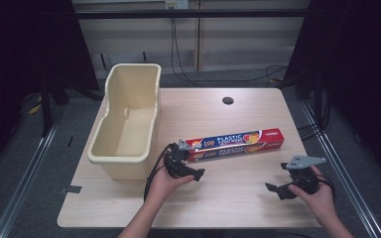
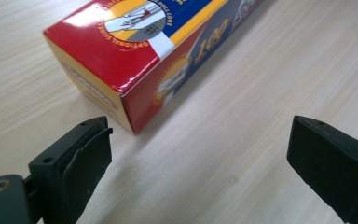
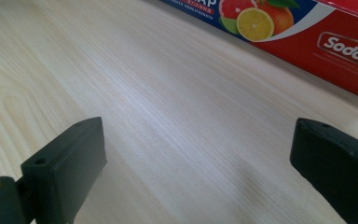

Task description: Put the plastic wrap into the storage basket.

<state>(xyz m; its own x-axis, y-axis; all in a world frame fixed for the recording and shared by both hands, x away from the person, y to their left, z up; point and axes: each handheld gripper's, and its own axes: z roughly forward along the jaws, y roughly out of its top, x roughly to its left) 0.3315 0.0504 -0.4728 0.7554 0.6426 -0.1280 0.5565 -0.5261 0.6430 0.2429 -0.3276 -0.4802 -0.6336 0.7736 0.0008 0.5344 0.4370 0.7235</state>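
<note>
A long red and blue plastic wrap box (image 1: 235,144) lies flat across the middle of the wooden table (image 1: 228,198). My left gripper (image 1: 188,166) sits at the box's left end, open, with nothing between its jaws. In the left gripper view the box's end (image 2: 121,60) lies just ahead of the two black pads (image 2: 81,163), apart from them. My right gripper (image 1: 280,190) hovers near the table's front right, open and empty. Its own view shows the box's right part (image 3: 317,37) farther off, beyond bare table.
A cream plastic tub (image 1: 126,124) stands on the table's left side, right beside the left gripper. A dark round hole (image 1: 227,100) is in the tabletop at the back. Cables run over the floor behind the table.
</note>
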